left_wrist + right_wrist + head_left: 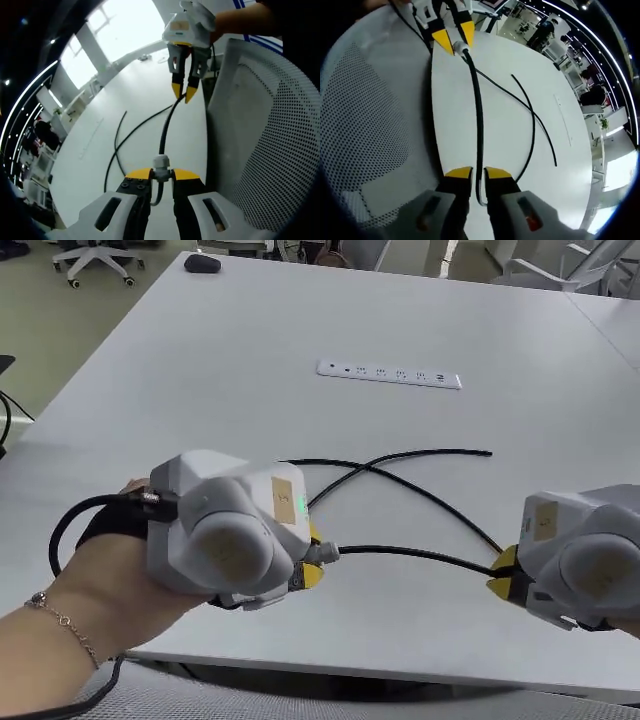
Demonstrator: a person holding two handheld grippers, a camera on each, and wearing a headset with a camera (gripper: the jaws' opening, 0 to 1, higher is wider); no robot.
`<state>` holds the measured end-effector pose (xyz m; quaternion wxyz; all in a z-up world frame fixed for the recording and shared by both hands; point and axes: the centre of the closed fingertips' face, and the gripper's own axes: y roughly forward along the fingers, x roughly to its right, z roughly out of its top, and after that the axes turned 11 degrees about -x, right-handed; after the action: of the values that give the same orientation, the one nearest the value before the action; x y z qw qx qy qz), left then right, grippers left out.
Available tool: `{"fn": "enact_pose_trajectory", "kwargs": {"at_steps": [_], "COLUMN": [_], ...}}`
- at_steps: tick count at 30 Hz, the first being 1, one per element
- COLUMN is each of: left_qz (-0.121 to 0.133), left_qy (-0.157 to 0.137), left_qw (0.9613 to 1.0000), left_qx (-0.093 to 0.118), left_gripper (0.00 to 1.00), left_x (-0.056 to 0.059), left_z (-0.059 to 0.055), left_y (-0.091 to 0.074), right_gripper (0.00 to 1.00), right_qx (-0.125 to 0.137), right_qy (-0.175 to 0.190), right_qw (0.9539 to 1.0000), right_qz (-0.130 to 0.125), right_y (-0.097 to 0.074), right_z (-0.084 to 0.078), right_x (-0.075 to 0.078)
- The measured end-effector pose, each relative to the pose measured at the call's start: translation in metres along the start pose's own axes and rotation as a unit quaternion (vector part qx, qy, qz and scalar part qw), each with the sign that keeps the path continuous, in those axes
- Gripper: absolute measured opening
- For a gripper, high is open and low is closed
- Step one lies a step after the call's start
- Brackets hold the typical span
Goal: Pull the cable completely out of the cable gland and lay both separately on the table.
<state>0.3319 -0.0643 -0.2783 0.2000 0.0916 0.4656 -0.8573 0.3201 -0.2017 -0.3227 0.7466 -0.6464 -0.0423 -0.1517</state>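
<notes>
- Left gripper [163,174] sits nearest, wrapped by the person's hand [105,575]; its yellow-tipped fingers [139,174] are clenched on the cable gland [161,162], which sits squarely between the tips in the left gripper view
- black cable [167,125] is threaded through the gland; it leaves the gland's front, and a short piece shows behind it, running down between the fingers until the gripper body hides it
- from the gland the cable runs in a nearly straight line to the right gripper [478,173], whose fingers are clamped on it, the cable in the narrow gap between the tips; behind those tips it hooks round and is cut off by the gripper body
- gland and held stretch of cable both lie along the near edge of the white surface [250,360]; whether they touch it or hang just above it cannot be told
- two more black cable runs [450,452] cross each other on the surface beyond the held stretch; their near ends pass behind the grippers, so whether they belong to the held cable cannot be told
- mesh chair back [260,125] stands just beside the surface's near edge
- white power strip [390,374] lies well beyond the cables; a small dark object [202,263] sits near the far edge, too small to identify
</notes>
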Motion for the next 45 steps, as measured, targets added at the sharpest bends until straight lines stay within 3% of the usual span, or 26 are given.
{"fn": "enact_pose_trajectory", "kwargs": {"at_steps": [2,5,7,13,17,25,32,34,38,42,45], "left_qz": [0.0,0.007,0.013,0.043,0.045,0.05,0.049,0.055,0.054,0.055,0.06], "left_qy": [-0.002,0.018,0.029,0.095,0.121,0.139,0.145,0.144,0.129,0.128,0.123], "left_qw": [1.0,0.9998,0.9995,0.9943,0.991,0.9884,0.9876,0.9872,0.9895,0.9894,0.9896], "left_qx": [0.003,-0.008,-0.008,-0.023,-0.034,-0.035,-0.032,-0.04,-0.034,-0.042,-0.046], "left_gripper": [0.16,0.16,0.16,0.16,0.16,0.16,0.16,0.16,0.16,0.16,0.16], "left_x": [0.0,0.001,0.002,0.0,0.004,0.004,0.005,0.001,-0.001,-0.003,-0.006], "left_z": [0.001,-0.001,0.001,0.002,0.002,0.004,0.006,0.003,0.001,-0.003,-0.005], "left_y": [0.0,0.002,0.002,0.003,0.006,0.006,0.004,0.004,0.002,0.004,0.002], "right_gripper": [0.18,0.18,0.2,0.17,0.09,0.03,0.03,0.03,0.03,0.03,0.03], "right_qx": [0.018,0.072,0.091,0.134,0.137,0.121,0.127,0.122,0.118,0.086,0.079], "right_qy": [-0.007,-0.002,-0.005,-0.018,-0.011,-0.022,-0.018,-0.013,-0.007,-0.012,-0.004], "right_qw": [0.9998,0.9974,0.9958,0.9904,0.9901,0.992,0.9912,0.9917,0.9922,0.9947,0.9953], "right_qz": [-0.011,-0.009,-0.013,-0.032,-0.029,-0.03,-0.034,-0.038,-0.039,-0.055,-0.057], "right_y": [-0.006,-0.014,-0.017,-0.03,-0.029,-0.022,-0.023,-0.024,-0.023,-0.018,-0.018], "right_z": [0.019,0.057,0.075,0.116,0.128,0.129,0.126,0.122,0.111,0.093,0.082], "right_x": [0.0,-0.001,-0.001,-0.001,-0.002,-0.005,-0.005,-0.002,0.0,0.005,0.008]}}
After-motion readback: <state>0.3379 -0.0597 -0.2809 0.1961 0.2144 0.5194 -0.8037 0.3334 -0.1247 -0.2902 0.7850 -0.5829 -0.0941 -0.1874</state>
